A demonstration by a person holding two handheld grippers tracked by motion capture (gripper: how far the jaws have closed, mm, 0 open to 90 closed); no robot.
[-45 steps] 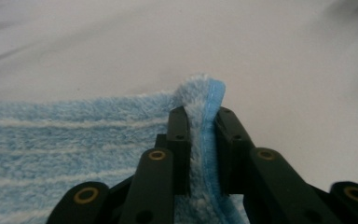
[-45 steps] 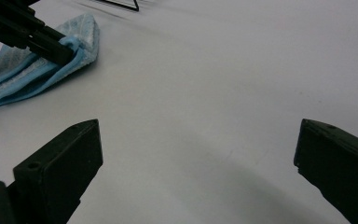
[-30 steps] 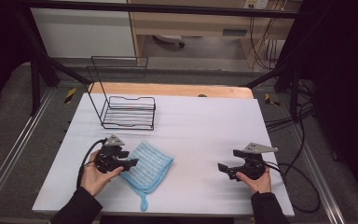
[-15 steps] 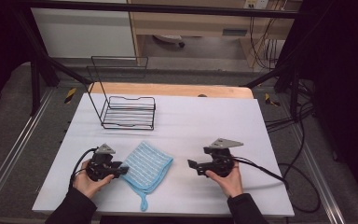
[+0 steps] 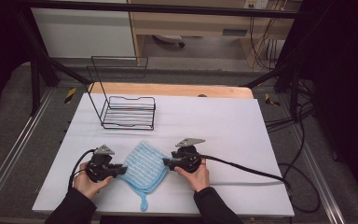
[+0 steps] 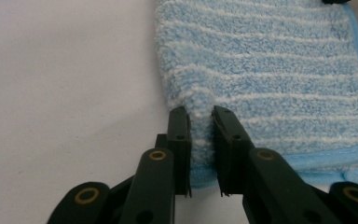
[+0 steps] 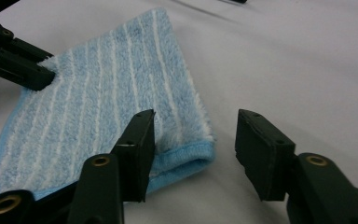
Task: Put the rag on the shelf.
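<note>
A light blue striped cloth (image 5: 145, 168) lies folded on the white table (image 5: 233, 126), a hanging loop at its near corner. My left gripper (image 5: 120, 170) is at the cloth's left corner. In the left gripper view it (image 6: 200, 116) is shut on a pinched ridge of the cloth (image 6: 270, 70). My right gripper (image 5: 166, 163) is at the cloth's right corner. In the right gripper view it (image 7: 196, 123) stands open, one jaw over the cloth (image 7: 102, 107) and the other over bare table, with the corner between them. The left gripper (image 7: 39, 77) shows at the cloth's far corner there.
A black wire rack (image 5: 128, 112) stands at the back left of the table. The right gripper's cable (image 5: 251, 169) trails across the table to the right edge. A wooden strip (image 5: 168, 89) runs along the table's far edge.
My right gripper has moved left across the table to the cloth's right corner. The left gripper drew slightly left and nearer, staying at the cloth's left corner.
</note>
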